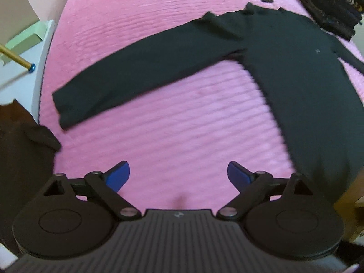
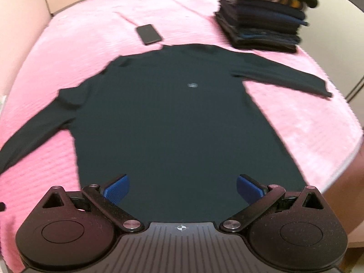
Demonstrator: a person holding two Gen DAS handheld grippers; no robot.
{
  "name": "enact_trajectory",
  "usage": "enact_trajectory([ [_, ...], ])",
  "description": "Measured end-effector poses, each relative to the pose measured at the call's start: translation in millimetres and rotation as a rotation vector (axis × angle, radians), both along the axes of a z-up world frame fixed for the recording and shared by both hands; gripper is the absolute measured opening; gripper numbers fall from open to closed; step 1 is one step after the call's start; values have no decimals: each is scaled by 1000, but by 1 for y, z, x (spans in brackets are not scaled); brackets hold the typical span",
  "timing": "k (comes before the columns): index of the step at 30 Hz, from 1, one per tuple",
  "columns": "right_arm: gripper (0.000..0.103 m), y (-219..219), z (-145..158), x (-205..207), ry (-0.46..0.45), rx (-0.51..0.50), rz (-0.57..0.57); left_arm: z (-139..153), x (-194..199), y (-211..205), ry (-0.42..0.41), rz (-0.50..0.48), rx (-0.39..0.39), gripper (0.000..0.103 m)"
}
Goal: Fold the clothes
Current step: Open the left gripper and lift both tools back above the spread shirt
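Observation:
A dark long-sleeved shirt [image 2: 173, 122] lies flat and face up on the pink bed cover [image 2: 79, 36], both sleeves spread outward, a small grey logo on its chest. My right gripper [image 2: 183, 190] hangs above the shirt's bottom hem, open, with nothing between its blue pads. In the left wrist view the same shirt [image 1: 307, 79] fills the right side and its long sleeve [image 1: 141, 70] stretches left. My left gripper [image 1: 178, 175] is open over bare pink cover, below that sleeve and left of the shirt's body, holding nothing.
A stack of folded dark clothes [image 2: 264, 16] stands at the far right corner of the bed, and a black phone [image 2: 149, 34] lies beyond the shirt's collar. Another dark garment [image 1: 25, 150] hangs at the bed's left edge, beside white furniture [image 1: 43, 63].

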State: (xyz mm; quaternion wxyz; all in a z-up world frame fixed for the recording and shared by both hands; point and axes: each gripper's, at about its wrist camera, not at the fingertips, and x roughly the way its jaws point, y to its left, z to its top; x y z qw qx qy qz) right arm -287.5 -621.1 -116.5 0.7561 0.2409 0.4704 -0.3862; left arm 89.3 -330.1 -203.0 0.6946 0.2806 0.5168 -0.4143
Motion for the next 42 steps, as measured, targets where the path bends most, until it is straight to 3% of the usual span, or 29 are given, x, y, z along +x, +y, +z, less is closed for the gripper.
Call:
enact_trajectory([
  [4,103,-17,15,-39,9,-17,13,24,-41,-9,-27,26,-23,91],
  [11,103,-39,39,-106,-79,-6,-12,79,-107,-18,-83,92,-140,91],
  [15,103,-43,44,-138,-126,18,-53,96,-138,-23,-101,78,-148,91],
  [19,103,-45,46,-168,-176,57,-122,101,-153,-23,-97,135,-151,91],
  [24,103,-45,49,-192,-183,74,-162,111,-164,-30,-92,152,-176,91],
  [31,103,-42,56,-201,-249,90,-178,121,-173,-45,-110,132,-196,91],
  [42,103,-32,53,-173,-184,78,-79,124,-178,-60,-128,95,-175,92],
])
